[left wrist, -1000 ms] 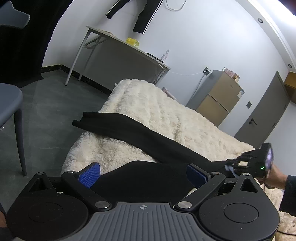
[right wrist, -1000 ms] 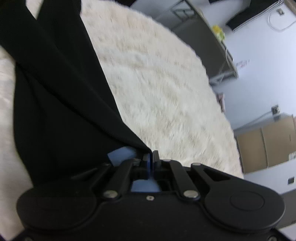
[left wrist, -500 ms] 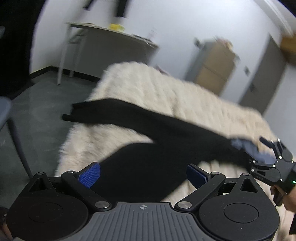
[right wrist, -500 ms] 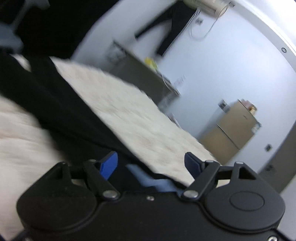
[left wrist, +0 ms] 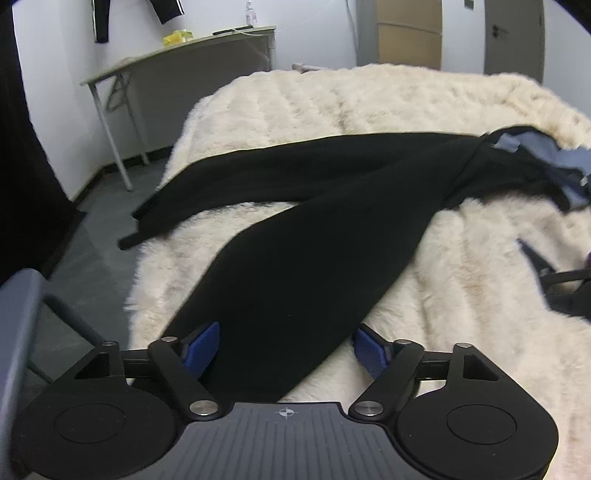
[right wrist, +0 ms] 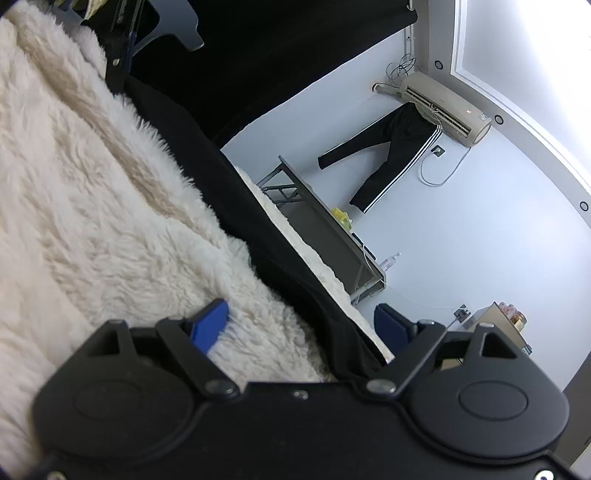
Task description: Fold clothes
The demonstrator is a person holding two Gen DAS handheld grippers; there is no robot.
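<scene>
Trousers: black trousers (left wrist: pixel 306 266) lie spread on the bed, their two legs fanning from the waist at 2 o'clock in the left wrist view toward 9 and 6 o'clock; in the right wrist view a black band of them (right wrist: pixel 258 229) runs from 11 to 5 o'clock.
Waist: blue-grey lining (left wrist: pixel 550 158) shows at the bunched waist end near 2 o'clock.
Bed: a cream fluffy blanket (left wrist: pixel 369 99) covers it under the trousers.
Left hand-held gripper: left hand-held gripper (left wrist: pixel 286 349) sits at 6 o'clock over the near trouser leg; its jaws are closing, the blue pads (left wrist: pixel 201 345) still apart, the leg's cloth between them and not yet pinched.
Right hand-held gripper: right hand-held gripper (right wrist: pixel 301 326) has its jaws opening, spread wide; blanket and the trousers' edge lie between the pads, nothing gripped. Its dark outline (left wrist: pixel 565 284) shows at 3 o'clock in the left wrist view.
Worktop: a grey worktop (left wrist: pixel 177 55) stands at 11 o'clock by the wall, a yellow item (left wrist: pixel 177 36) on it.
Wall: striped black track pants (right wrist: pixel 384 155) hang under an air conditioner (right wrist: pixel 439 107).
Chair: a grey chair (left wrist: pixel 22 325) sits at 8 o'clock.
</scene>
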